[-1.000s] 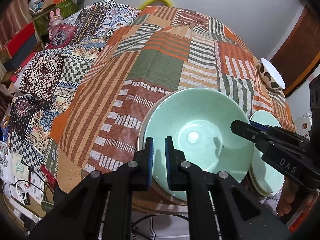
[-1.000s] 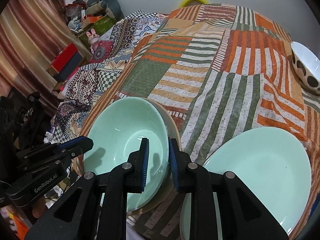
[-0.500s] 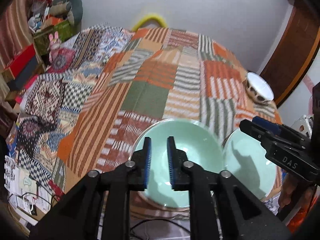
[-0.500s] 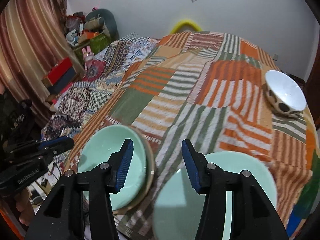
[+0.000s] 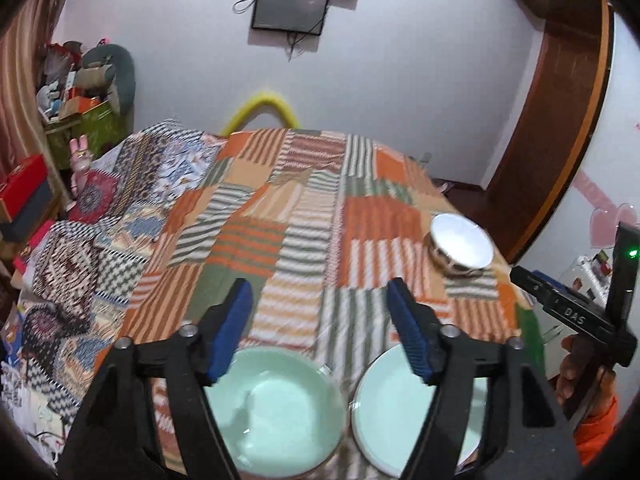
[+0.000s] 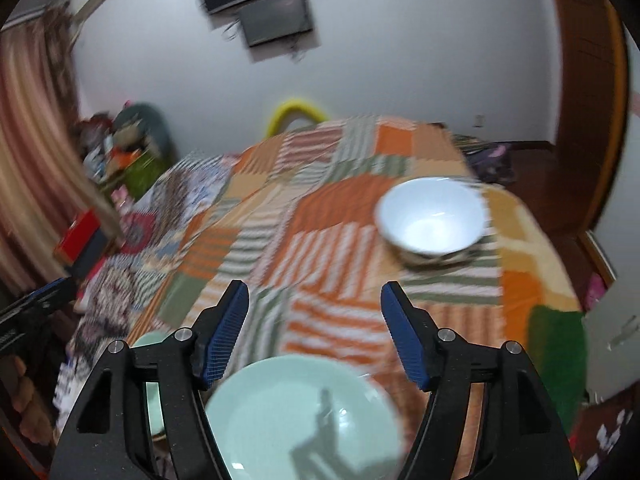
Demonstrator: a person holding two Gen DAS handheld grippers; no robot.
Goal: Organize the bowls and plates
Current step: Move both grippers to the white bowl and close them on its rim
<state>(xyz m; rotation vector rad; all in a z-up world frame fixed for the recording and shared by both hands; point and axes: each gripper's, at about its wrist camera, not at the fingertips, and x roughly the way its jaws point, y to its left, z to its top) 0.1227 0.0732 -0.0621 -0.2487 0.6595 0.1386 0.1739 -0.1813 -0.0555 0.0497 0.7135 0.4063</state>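
A pale green bowl (image 5: 276, 404) sits at the near edge of the patchwork cloth (image 5: 304, 240), with a pale green plate (image 5: 380, 400) to its right. My left gripper (image 5: 319, 292) hovers above and behind them, its jaws opening with nothing between them. In the right wrist view the green plate (image 6: 304, 412) lies just below my right gripper (image 6: 314, 292), whose jaws are also opening on nothing. A white bowl with a spotted outside (image 6: 432, 216) stands further back on the right and also shows as the white bowl (image 5: 460, 246) in the left wrist view.
The other gripper (image 5: 560, 308), held by a hand with an orange sleeve (image 5: 596, 432), is at the right edge. Boxes and toys (image 5: 80, 120) crowd the left. A screen (image 5: 290, 6) hangs on the far wall, and a wooden door frame (image 5: 560, 140) stands at the right.
Both grippers have lifted up and back from the green bowl. Their jaws have gone from shut to wide apart. The views now take in the far wall.
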